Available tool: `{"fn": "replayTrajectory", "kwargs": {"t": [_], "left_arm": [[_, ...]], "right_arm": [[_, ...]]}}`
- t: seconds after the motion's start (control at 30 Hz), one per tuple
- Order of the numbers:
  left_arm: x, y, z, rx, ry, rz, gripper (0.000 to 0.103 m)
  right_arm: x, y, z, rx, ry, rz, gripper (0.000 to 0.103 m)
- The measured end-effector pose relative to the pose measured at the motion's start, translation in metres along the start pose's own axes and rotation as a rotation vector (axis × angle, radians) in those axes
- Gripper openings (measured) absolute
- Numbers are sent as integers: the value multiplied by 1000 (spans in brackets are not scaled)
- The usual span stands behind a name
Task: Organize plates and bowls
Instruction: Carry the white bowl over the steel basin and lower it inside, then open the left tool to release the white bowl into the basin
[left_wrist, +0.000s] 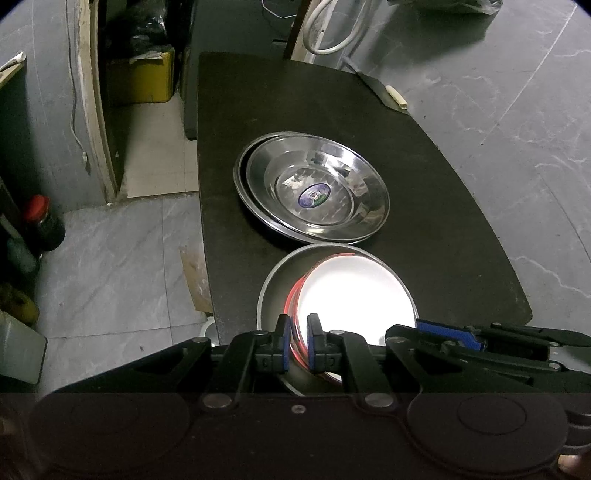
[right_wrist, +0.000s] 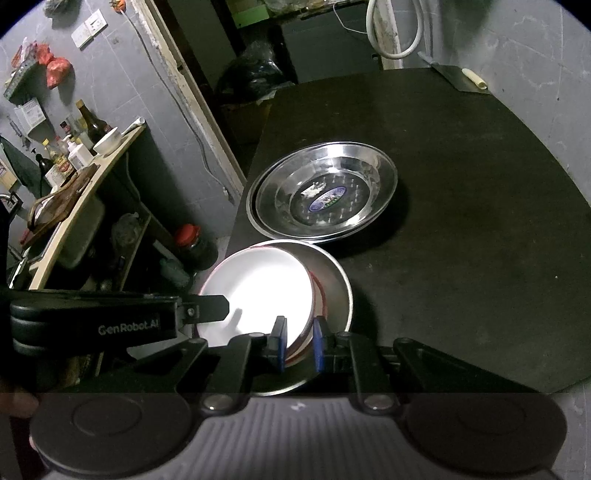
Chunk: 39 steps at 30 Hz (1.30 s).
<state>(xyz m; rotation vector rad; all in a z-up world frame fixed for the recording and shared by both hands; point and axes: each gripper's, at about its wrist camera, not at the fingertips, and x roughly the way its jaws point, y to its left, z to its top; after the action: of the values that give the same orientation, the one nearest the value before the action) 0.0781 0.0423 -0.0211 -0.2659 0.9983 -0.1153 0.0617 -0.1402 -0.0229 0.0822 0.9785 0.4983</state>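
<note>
ahead: steel plates block | right: bare table free

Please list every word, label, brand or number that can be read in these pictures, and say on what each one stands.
"GenRobot.AI": white letters on the black body of the left claw, seen in the right wrist view.
Oval sticker inside the top steel plate: print too small to read.
Bottle labels on the side shelf: too blurred to read.
Wall calendar: too small to read.
</note>
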Motion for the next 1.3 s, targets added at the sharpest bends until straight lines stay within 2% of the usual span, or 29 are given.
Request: {"fn": "replayTrajectory", "kwargs": {"t": [0.33,0.53,0.63,0.7,0.73,0.83,0.9,0.93,0.97,1.0,1.03,1.13,1.3], "left_arm": [[2,1,0,-5,-1,5,10],[-1,4,0,-27,-14,11,18],[-8,7,0,-58,-38,1,33],[-15,9,0,-76,-67,16,57],[-19,10,1,-84,-88,27,60],[-29,16,2,-108,-134,47,78],[-35,20,4,-122,-166,67,93],[-38,21,4,-127,-181,76,98],[-41,24,4,-131,-195,85,102],[-43,26,4,-129,-204,91,102],[-44,27,4,-118,-209,99,102],[-48,32,0,-106,-244,114,102],[-53,39,-4,-156,-290,115,102]], "right_arm": [[2,-2,1,4,-1,1,19],[0,-3,2,1,-10,-6,24],[-5,-3,3,-10,-28,-13,26],[-10,-4,3,-19,-45,-17,37],[-13,-4,4,-23,-56,-19,39],[-22,-6,5,-28,-88,-25,53],[-27,-9,7,-22,-105,-32,70],[-29,-10,8,-19,-113,-36,75],[-32,-11,9,-12,-123,-43,87],[-34,-13,10,-6,-133,-54,98],[-35,-14,11,-3,-143,-68,102],[-36,-17,13,-4,-153,-108,103],[-35,-23,10,-21,-141,-150,103]]}}
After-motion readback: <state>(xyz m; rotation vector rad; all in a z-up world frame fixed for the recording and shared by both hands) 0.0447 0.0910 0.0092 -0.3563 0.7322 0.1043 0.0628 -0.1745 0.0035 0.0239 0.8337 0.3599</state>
